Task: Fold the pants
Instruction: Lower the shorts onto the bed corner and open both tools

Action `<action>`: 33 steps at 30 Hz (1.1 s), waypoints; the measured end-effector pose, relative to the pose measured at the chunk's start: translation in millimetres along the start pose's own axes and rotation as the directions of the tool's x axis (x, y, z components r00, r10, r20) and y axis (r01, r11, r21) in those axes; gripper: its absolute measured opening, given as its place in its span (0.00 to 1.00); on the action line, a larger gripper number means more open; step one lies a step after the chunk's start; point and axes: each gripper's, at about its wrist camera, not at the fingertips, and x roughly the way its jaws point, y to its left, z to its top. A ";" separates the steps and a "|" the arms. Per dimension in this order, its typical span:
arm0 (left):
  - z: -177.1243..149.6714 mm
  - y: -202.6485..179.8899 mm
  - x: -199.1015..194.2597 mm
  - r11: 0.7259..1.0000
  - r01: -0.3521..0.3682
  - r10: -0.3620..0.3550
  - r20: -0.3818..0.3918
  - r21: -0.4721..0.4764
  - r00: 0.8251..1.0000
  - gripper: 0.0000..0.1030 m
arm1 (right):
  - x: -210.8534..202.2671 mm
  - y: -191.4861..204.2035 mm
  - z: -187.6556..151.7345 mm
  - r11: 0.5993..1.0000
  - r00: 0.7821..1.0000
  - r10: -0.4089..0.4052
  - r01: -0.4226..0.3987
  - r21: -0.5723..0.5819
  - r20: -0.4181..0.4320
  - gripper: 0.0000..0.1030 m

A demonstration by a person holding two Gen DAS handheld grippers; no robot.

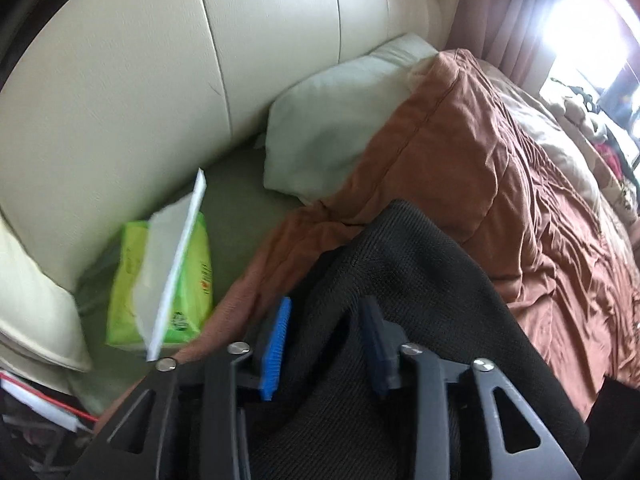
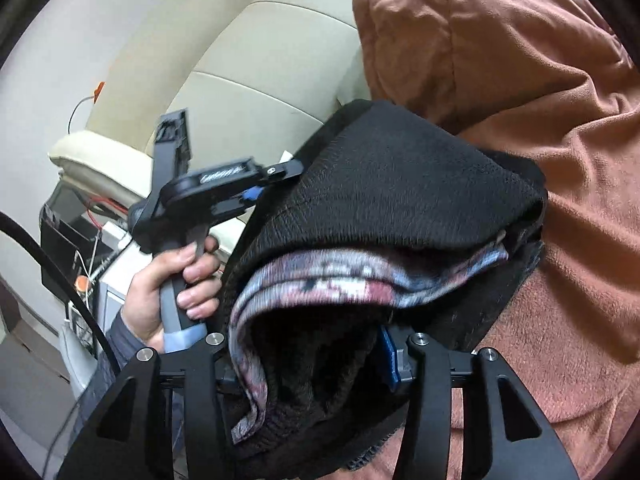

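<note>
The left gripper (image 1: 326, 346) is standing with its jaws parted, blue pad on one side and dark pad on the other, and the dark knit pants (image 1: 400, 280) are lying in the gap and spreading out ahead of the fingertips. Neither pad is visibly pressing the cloth, so it is reading as released rather than pinched. The right gripper (image 2: 316, 356) is also sitting with its jaws apart; a thick bundle of the pants, black outside with a patterned lining (image 2: 320, 276) showing at the fold, is bulging up between them and hiding one pad, while the blue pad (image 2: 390, 360) on the other side seems clear of the cloth.

Just beyond the right gripper, the person's hand (image 2: 172, 292) is wrapping the other tool's handle, close beside the bundle. Under and past both tools the rust-brown blanket (image 1: 520, 200) is covering the bed, a pale pillow (image 1: 332, 136) is lying farther ahead of the left gripper, a green tissue pack (image 1: 168, 280) is sitting off to its blue-pad side, and the cream headboard (image 1: 160, 80) is rising behind.

The step looks like setting down a completed fold. To do it well, both tools should be backing straight out along their fingers, keeping the pads from dragging the top layer, so the stacked edges are staying aligned on the soft blanket; the knit is thick and springy, so pressing the fold flat afterwards would likely help.
</note>
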 end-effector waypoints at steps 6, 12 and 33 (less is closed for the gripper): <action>-20.0 10.1 -24.1 1.000 0.009 -0.008 0.022 -0.011 1.000 0.48 | -17.2 4.8 30.5 0.996 0.995 -0.091 0.092 -0.022 0.046 0.45; -42.4 12.9 -37.6 1.000 0.016 -0.016 0.016 -0.013 1.000 0.48 | -64.7 11.9 52.8 0.931 0.922 -0.344 0.359 -0.061 0.180 0.45; -111.3 16.0 -48.9 0.999 0.044 -0.044 -0.008 -0.001 0.999 0.48 | -18.0 80.2 1.7 0.858 0.928 -0.362 0.370 -0.356 0.092 0.41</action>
